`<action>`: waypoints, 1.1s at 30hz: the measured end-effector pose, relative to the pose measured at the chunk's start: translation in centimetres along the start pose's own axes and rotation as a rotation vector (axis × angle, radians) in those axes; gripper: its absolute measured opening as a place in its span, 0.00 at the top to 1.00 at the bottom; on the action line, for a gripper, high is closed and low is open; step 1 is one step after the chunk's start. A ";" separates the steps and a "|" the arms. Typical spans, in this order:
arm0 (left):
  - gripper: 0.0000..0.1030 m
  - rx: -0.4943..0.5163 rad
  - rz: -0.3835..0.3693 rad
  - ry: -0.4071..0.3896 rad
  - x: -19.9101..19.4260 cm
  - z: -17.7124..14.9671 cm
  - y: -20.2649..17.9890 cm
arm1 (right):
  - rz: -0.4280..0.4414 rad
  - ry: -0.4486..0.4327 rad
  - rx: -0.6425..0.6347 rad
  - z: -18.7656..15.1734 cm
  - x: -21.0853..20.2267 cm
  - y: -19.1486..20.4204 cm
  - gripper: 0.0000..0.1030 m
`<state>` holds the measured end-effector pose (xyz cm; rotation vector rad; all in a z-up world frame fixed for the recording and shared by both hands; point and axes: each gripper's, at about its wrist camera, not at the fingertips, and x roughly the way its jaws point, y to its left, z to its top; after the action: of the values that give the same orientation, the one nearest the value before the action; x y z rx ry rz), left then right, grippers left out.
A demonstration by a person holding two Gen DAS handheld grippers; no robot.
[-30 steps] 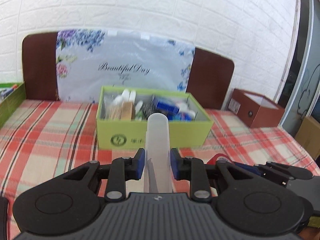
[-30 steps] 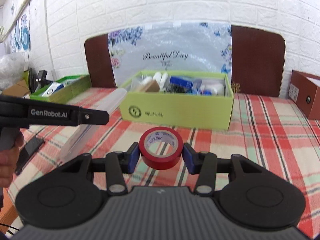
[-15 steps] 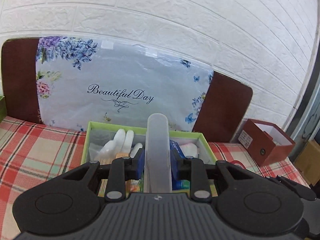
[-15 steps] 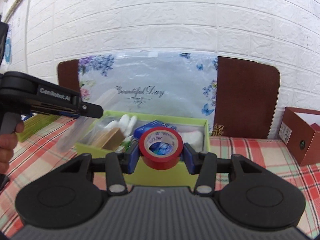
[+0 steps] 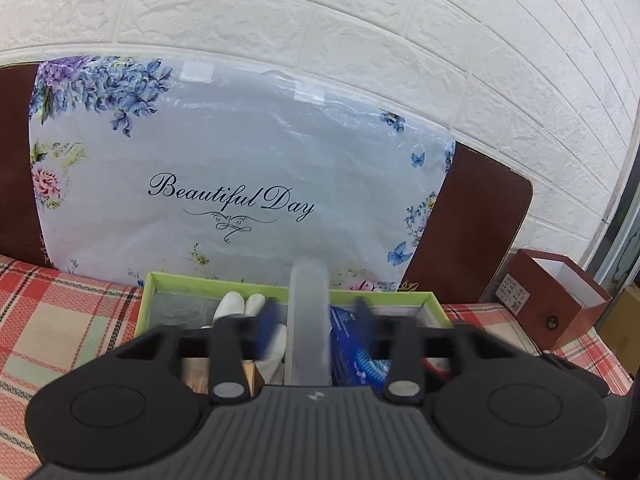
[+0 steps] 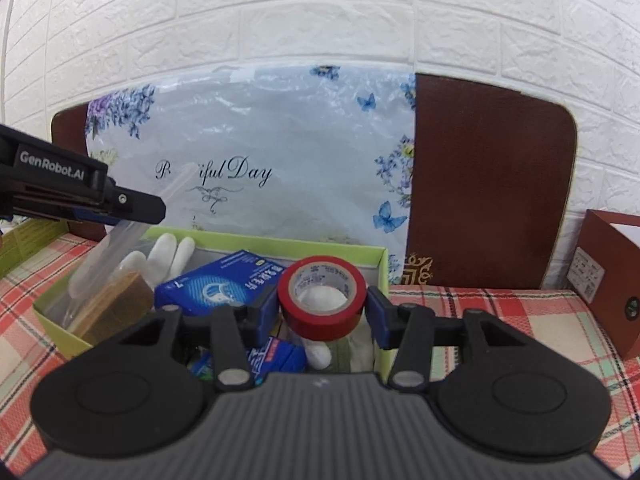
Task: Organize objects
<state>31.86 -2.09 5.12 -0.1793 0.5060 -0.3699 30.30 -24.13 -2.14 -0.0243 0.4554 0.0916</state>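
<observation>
Release is happening over the green box [image 6: 378, 276], which sits on the checked cloth directly under both grippers.

The left gripper [image 5: 310, 322] has a clear plastic tube [image 5: 309, 320] standing between its jaws. The jaws are opening, and their blue pads are blurred and already apart from the tube's sides, so the tube is no more pressed. It points forward and a little down, over the middle of the box, probably so that it falls inside among the other things. From the right wrist view the same tube [image 6: 108, 258] slopes down out of the left gripper toward the box's near left corner.

The right gripper [image 6: 322, 312] has a roll of red tape [image 6: 322, 300] between its jaws, with the hole of the roll facing the camera. These jaws are opening too. The right pad seems still to touch the roll, while the left pad stands a bit away from it; I cannot tell this for sure. The roll hangs above the right part of the box, just ahead of a blue packet [image 6: 218, 284] and white gloves [image 6: 172, 254], where free space seems to remain.
</observation>
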 end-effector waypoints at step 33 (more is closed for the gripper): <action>0.14 0.128 0.268 0.060 -23.2 -16.1 -6.5 | -0.076 0.146 0.139 -9.4 -26.4 5.1 0.00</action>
<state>2.98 -0.29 3.13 0.0247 0.5559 -0.1453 2.10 -21.65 1.07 0.0886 0.6056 -0.0170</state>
